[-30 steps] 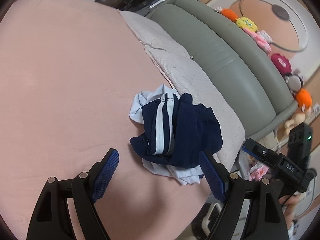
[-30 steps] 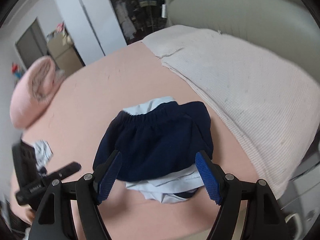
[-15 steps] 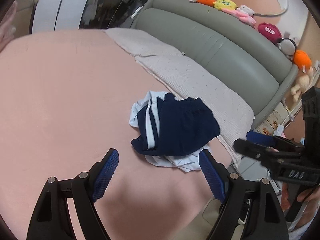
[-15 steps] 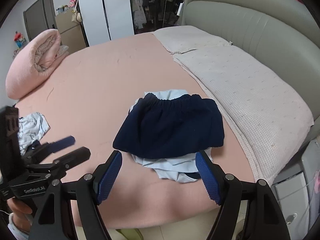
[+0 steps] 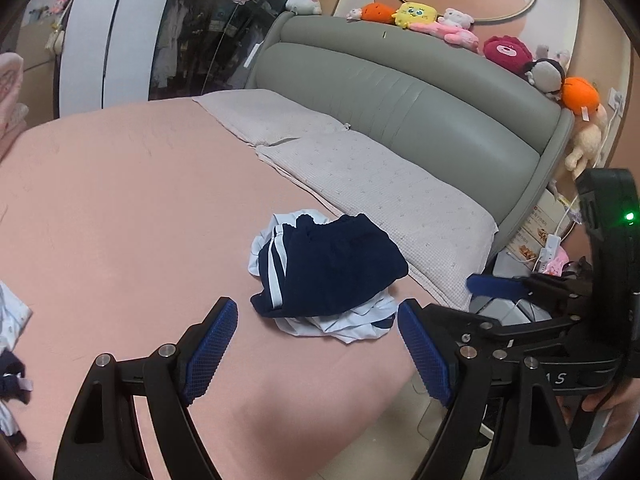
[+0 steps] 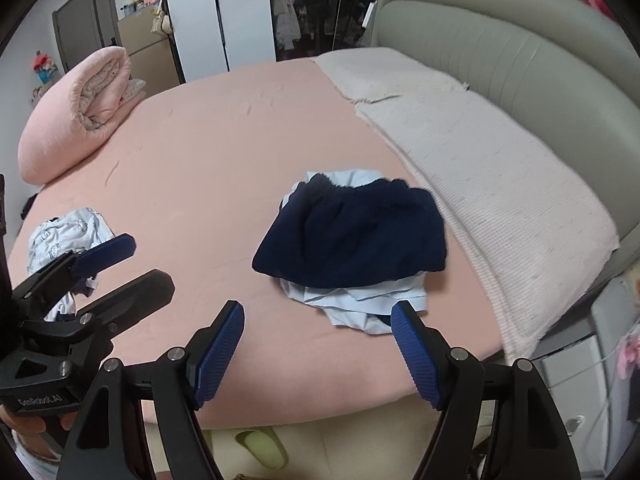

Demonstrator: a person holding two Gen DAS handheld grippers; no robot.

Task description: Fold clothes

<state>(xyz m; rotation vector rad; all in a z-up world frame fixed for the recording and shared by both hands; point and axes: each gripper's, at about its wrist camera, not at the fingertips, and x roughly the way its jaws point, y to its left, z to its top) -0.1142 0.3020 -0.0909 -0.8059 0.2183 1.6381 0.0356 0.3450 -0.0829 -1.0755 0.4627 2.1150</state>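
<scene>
Navy shorts with white side stripes [image 5: 332, 266] lie folded on top of a pale blue garment [image 5: 344, 326] on the pink bed sheet [image 5: 120, 208], near the bed's near edge. The same pile shows in the right wrist view, shorts [image 6: 356, 232] over the pale blue garment [image 6: 356, 304]. My left gripper [image 5: 318, 350] is open and empty, held back from the pile. My right gripper [image 6: 318, 350] is open and empty too, off the bed's edge. Each gripper appears in the other's view, the right one [image 5: 516, 292] and the left one [image 6: 116, 268].
A patterned white garment [image 6: 68, 236] lies at the bed's left edge. A rolled pink quilt [image 6: 80, 108] sits far left. Beige pillows [image 6: 480, 152] run along the grey headboard [image 5: 400, 92], topped with plush toys [image 5: 416, 14]. Slippers [image 6: 260, 446] lie on the floor.
Both grippers have pulled back and up from the folded pile, which now looks smaller and farther. The pile has not moved. Both stay open.
</scene>
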